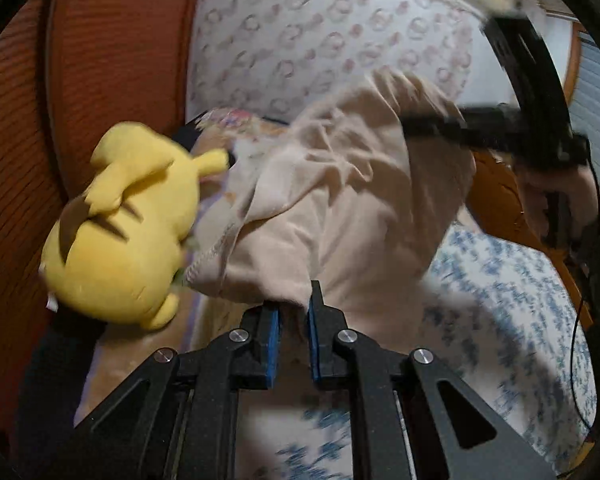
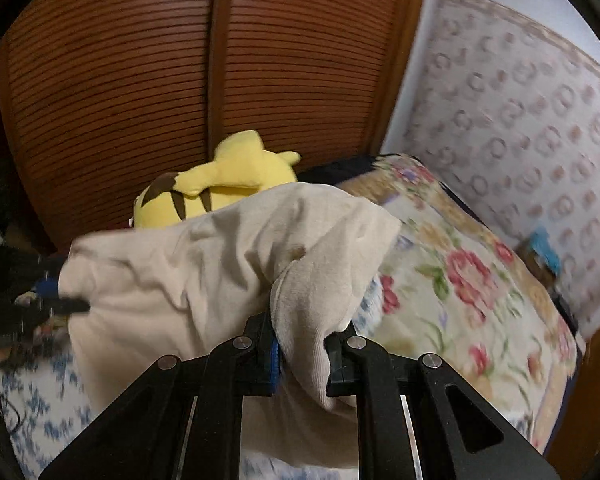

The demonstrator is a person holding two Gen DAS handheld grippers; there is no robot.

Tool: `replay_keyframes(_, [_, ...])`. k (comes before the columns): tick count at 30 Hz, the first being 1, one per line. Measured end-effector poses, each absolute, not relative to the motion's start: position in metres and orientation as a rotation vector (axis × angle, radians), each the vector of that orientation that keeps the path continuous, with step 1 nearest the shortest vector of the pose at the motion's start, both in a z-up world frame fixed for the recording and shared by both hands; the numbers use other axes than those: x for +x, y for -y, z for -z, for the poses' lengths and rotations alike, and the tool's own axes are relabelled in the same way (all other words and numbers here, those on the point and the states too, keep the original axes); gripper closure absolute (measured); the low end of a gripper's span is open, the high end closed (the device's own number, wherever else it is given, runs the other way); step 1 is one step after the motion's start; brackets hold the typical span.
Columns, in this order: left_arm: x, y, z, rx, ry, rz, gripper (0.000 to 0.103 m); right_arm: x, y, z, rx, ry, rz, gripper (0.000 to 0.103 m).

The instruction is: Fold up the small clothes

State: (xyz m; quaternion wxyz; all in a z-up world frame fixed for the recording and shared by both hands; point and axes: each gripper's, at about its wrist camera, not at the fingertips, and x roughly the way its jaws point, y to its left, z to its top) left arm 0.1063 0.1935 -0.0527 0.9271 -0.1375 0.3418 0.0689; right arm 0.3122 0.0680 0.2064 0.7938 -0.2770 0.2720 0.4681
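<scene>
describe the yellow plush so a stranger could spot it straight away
Start at the brown slatted closet doors behind the bed. At their foot, just past the lifted beige garment, lies the yellow plush toy. It alone is bright yellow, with dark brown stripes.

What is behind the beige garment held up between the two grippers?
Behind the beige garment, a yellow plush toy lies before brown louvered doors. The garment covers the toy's lower part; a floral blanket extends rightward.
</scene>
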Motion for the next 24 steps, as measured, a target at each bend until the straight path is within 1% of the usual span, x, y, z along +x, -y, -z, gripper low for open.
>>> replay_keyframes(6, [0.105, -0.208, 0.076, -0.301, -0.746, -0.165, 0.090, 0.331, -0.123, -0.181, -0.640, -0.602, -1.046, 0.088])
replay_keyframes(9, [0.108, -0.207, 0.079, -0.283, -0.758, -0.164, 0.090, 0.358, -0.139, -0.168, -0.620, -0.643, -1.002, 0.087])
replay_keyframes(11, [0.107, -0.204, 0.078, -0.263, -0.758, -0.164, 0.090, 0.368, -0.144, -0.162, -0.574, -0.672, -0.941, 0.079])
replay_keyframes(13, [0.105, -0.201, 0.074, -0.248, -0.754, -0.164, 0.088, 0.377, -0.145, -0.160, -0.523, -0.709, -0.887, 0.077])
replay_keyframes(14, [0.104, -0.201, 0.073, -0.242, -0.751, -0.167, 0.088, 0.380, -0.147, -0.159, -0.495, -0.728, -0.883, 0.070])
replay_keyframes(16, [0.101, -0.200, 0.067, -0.229, -0.731, -0.174, 0.084, 0.381, -0.148, -0.157, -0.457, -0.737, -0.875, 0.061])
replay_keyframes(17, [0.099, -0.200, 0.065, -0.224, -0.719, -0.177, 0.082, 0.379, -0.146, -0.158, -0.447, -0.730, -0.869, 0.059])
replay_keyframes(18, [0.096, -0.200, 0.061, -0.223, -0.705, -0.177, 0.076, 0.372, -0.141, -0.160, -0.440, -0.722, -0.864, 0.057])
replay_keyframes(19, [0.094, -0.199, 0.057, -0.220, -0.693, -0.179, 0.069, 0.369, -0.137, -0.161, -0.436, -0.719, -0.861, 0.053])
replay_keyframes(20, [0.093, -0.198, 0.054, -0.218, -0.687, -0.180, 0.067, 0.365, -0.132, -0.162, -0.433, -0.718, -0.852, 0.051])
replay_keyframes(21, [0.090, -0.196, 0.050, -0.214, -0.676, -0.179, 0.062, 0.360, -0.126, -0.163, -0.424, -0.717, -0.839, 0.051])
replay_keyframes(24, [0.085, -0.187, 0.037, -0.193, -0.635, -0.174, 0.059, 0.338, -0.096, -0.170, -0.372, -0.700, -0.837, 0.051])
